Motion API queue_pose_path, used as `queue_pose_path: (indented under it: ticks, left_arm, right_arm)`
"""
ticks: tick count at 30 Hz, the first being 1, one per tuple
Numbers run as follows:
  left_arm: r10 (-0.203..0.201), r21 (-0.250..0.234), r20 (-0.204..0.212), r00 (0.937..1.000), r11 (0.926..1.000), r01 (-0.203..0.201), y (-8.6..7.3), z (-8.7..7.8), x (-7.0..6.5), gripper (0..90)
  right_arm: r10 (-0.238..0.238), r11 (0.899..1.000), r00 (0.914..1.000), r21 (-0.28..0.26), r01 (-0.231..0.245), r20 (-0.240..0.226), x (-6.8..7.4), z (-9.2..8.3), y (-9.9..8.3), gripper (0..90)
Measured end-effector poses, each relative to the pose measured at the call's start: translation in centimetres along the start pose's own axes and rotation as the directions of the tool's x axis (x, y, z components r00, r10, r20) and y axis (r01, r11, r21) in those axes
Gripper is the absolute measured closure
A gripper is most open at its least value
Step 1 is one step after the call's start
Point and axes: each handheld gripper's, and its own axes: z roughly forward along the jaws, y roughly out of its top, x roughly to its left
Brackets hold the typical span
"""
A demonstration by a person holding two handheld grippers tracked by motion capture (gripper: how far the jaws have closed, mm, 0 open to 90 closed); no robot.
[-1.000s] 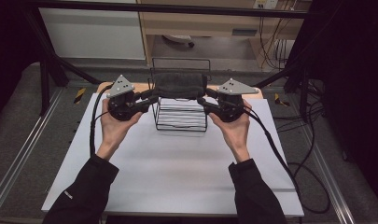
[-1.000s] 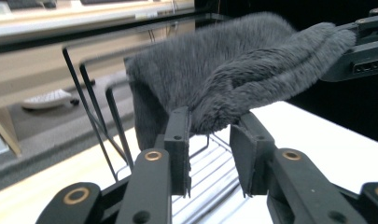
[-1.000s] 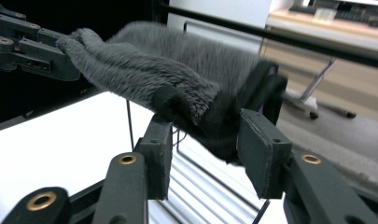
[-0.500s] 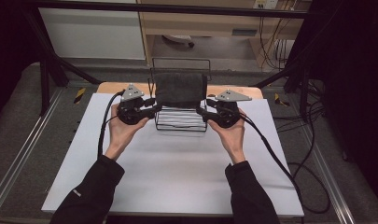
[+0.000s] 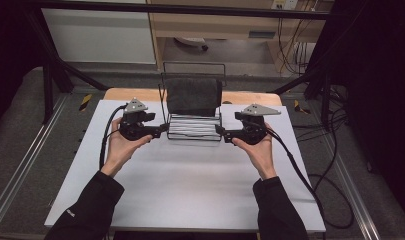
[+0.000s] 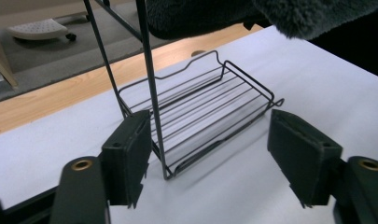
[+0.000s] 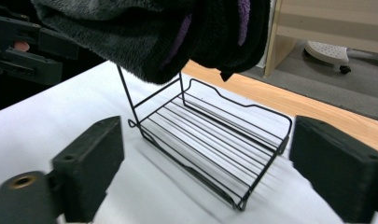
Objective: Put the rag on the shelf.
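A black wire rack (image 5: 195, 129) stands on the white tabletop (image 5: 190, 190) at the far middle. A dark fluffy towel (image 5: 192, 96) hangs over its top bar. My left gripper (image 5: 162, 129) is open just left of the rack's tray, level with it. In the left gripper view the rack's corner upright (image 6: 151, 93) rises between the wide-apart jaws of the left gripper (image 6: 210, 158), with the towel (image 6: 224, 14) overhead. My right gripper (image 5: 219, 131) is open at the tray's right side. In the right gripper view the right gripper (image 7: 210, 168) faces the tray (image 7: 214, 135) under the towel (image 7: 154, 28).
A wooden strip (image 5: 250, 97) runs along the table's far edge. Black cables (image 5: 335, 165) trail off the right side onto the floor. Metal frame rails (image 5: 20, 165) flank the table. A chair base (image 5: 190, 44) sits on the floor beyond.
Both grippers were tight against the rack's sides and have drawn outward a little. They now stand open beside it, with the rack resting on the table.
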Motion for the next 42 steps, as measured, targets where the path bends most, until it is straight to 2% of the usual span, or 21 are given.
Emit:
queue_pose_path:
  ticks: [5, 13, 16, 22, 27, 29, 32, 36, 38, 42]
  left_arm:
    - [0.006, 0.003, -0.009, 0.9999, 1.0, -0.006, -1.0, -1.1, 0.1, 21.7]
    - [-0.033, 0.019, -0.005, 0.9994, 0.9993, 0.033, -3.6, -2.6, 0.9, 9.6]
    - [-0.031, 0.029, -0.009, 0.9995, 0.9991, 0.031, -4.8, -2.9, 0.9, 7.3]
    - [-0.033, 0.038, -0.007, 0.9994, 0.9987, 0.033, -8.0, -3.1, 0.9, 7.8]
    - [-0.014, 0.074, -0.019, 0.9997, 0.9971, 0.015, -10.5, -3.3, 0.9, 8.3]
    - [-0.025, 0.079, -0.018, 0.9995, 0.9965, 0.026, -11.3, -3.4, 1.0, 8.5]
    - [-0.035, 0.086, -0.019, 0.9992, 0.9956, 0.037, -12.5, -3.7, 1.3, 8.5]
    - [-0.026, 0.103, -0.027, 0.9993, 0.9943, 0.029, -13.8, -4.1, 1.7, 8.5]
    - [-0.015, 0.102, -0.032, 0.9994, 0.9946, 0.018, -14.3, -4.4, 1.9, 8.5]
    - [-0.023, 0.093, -0.029, 0.9993, 0.9953, 0.026, -15.2, -4.9, 2.2, 8.5]
  right_arm:
    - [0.002, 1.0, 1.0, 0.017, -0.002, -0.004, 0.0, -1.6, -0.3, 5.4]
    - [0.005, 1.0, 1.0, 0.022, -0.005, -0.004, -0.1, -4.0, -1.2, 1.1]
    - [0.018, 1.0, 0.9998, 0.023, -0.017, -0.008, -0.3, -4.5, -2.1, 0.8]
    - [0.058, 0.997, 0.9983, 0.061, -0.057, -0.005, -0.5, -4.5, -5.3, 0.7]
    - [0.093, 0.99, 0.9956, 0.107, -0.091, -0.015, -0.9, -4.0, -8.7, 0.6]
    - [0.1, 0.987, 0.9948, 0.125, -0.097, -0.019, -1.1, -4.1, -9.9, 0.6]
    - [0.104, 0.985, 0.9942, 0.138, -0.099, -0.028, -1.5, -4.5, -11.2, 0.6]
    - [0.106, 0.984, 0.9941, 0.148, -0.101, -0.025, -2.2, -5.3, -12.4, 0.6]
    - [0.113, 0.983, 0.9929, 0.147, -0.107, -0.036, -2.6, -5.9, -12.9, 0.6]
    - [0.124, 0.981, 0.9917, 0.152, -0.117, -0.035, -3.2, -6.7, -14.2, 0.6]
